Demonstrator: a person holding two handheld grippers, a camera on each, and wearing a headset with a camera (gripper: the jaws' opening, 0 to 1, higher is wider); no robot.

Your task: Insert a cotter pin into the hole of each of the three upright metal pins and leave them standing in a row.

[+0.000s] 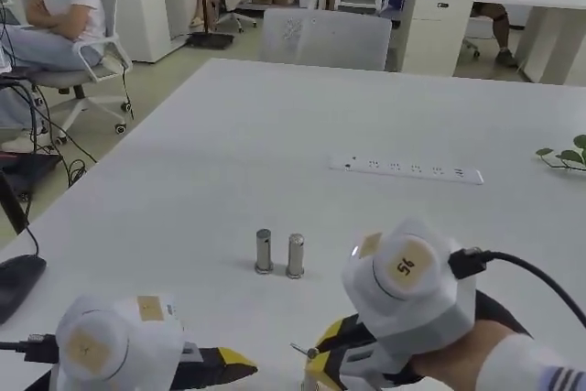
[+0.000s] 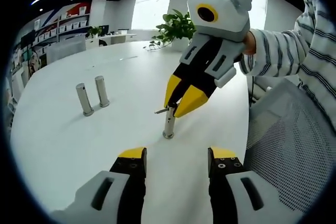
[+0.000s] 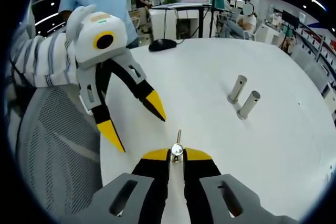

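Two bare metal pins (image 1: 264,252) (image 1: 295,255) stand upright side by side on the white table (image 1: 275,135); they also appear as pins (image 2: 84,99) (image 2: 101,91) in the left gripper view. A third upright pin (image 2: 169,127) stands nearer me. My right gripper (image 2: 176,109) (image 1: 320,363) is shut at that pin's top (image 3: 177,152), on a cotter pin (image 2: 160,111) (image 3: 178,136) whose end pokes out the far side. My left gripper (image 2: 177,154) (image 3: 142,134) stands open a short way off, nothing between its fingers.
A white power strip (image 1: 406,169) lies further back on the table, with plant leaves (image 1: 568,157) at the right edge. A black mouse-like object (image 1: 14,281) rests at the left edge. A mesh chair (image 2: 283,145) is close behind the near edge. A seated person (image 1: 64,6) is far left.
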